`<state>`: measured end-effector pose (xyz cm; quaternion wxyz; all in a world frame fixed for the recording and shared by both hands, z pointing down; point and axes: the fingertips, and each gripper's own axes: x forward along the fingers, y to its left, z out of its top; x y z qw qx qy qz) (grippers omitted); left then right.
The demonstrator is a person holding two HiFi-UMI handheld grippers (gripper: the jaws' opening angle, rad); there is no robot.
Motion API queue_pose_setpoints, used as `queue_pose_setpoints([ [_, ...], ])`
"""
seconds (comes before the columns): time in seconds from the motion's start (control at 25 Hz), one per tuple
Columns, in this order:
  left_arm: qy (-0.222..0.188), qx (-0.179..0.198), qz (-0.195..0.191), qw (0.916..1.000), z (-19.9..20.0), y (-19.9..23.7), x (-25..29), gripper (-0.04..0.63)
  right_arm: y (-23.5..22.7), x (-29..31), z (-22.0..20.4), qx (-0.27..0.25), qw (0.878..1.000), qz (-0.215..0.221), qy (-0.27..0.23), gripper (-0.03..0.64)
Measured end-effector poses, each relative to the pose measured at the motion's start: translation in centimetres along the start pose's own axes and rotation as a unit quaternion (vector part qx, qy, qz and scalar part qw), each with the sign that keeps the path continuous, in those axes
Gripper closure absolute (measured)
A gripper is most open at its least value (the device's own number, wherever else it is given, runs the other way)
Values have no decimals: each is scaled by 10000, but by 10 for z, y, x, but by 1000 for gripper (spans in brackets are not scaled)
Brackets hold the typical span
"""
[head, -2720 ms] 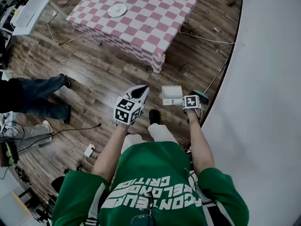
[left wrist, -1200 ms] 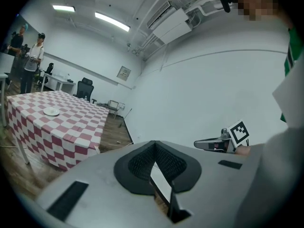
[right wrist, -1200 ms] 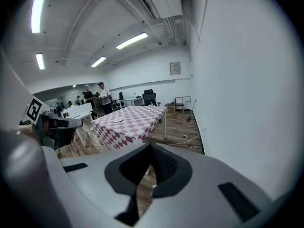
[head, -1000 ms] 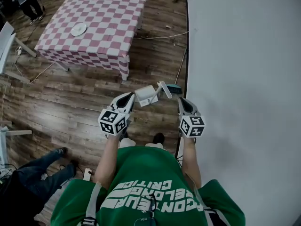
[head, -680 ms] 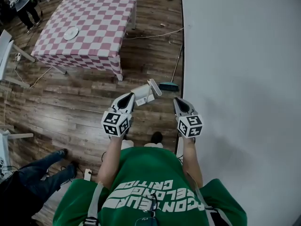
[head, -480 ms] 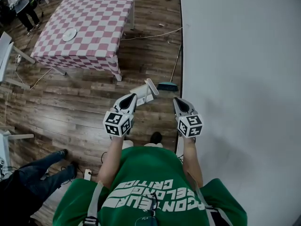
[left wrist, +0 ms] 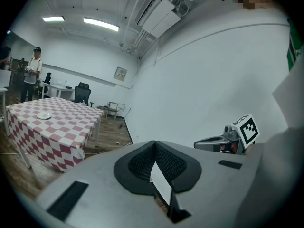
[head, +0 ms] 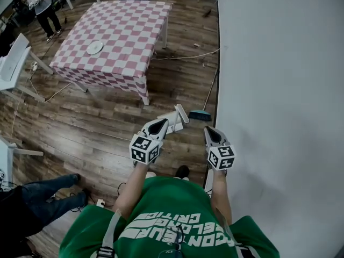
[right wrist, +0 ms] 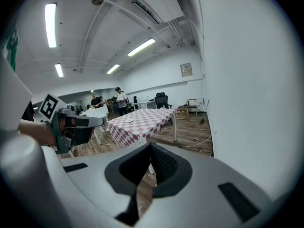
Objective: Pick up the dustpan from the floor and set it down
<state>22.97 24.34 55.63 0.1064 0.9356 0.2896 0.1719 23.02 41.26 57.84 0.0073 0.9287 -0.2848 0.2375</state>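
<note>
The white dustpan (head: 176, 115) hangs above the wood floor, and my left gripper (head: 159, 124) is shut on its near edge. In the left gripper view a thin white part of the dustpan (left wrist: 161, 184) is pinched between the dark pads behind the left gripper (left wrist: 154, 148) tips. My right gripper (head: 209, 131) is held beside it, close to the white wall, shut with nothing in it. The right gripper (right wrist: 149, 148) shows closed pads in its own view, with only floor beyond them.
A teal-headed broom (head: 200, 114) leans on the white wall (head: 279, 90) just past the dustpan. A table with a pink-checked cloth (head: 123, 36) bears a white plate (head: 94, 47). A person's legs (head: 40, 192) are at lower left. Cables lie on the floor.
In the earliest frame the dustpan sat on the floor between the grippers; now the left gripper holds it up. Over the last second both hands shifted sideways along the wall.
</note>
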Motion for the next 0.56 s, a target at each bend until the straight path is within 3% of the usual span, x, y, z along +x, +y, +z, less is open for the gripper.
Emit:
queue_pose_setpoints([
  [0.32, -70, 18, 181, 9998, 6, 14, -14, 591, 22, 18, 12, -151, 9993, 330, -74, 609],
  [0.56, 37, 130, 130, 9998, 7, 15, -25, 591, 36, 17, 17, -73, 9993, 332, -147, 609],
])
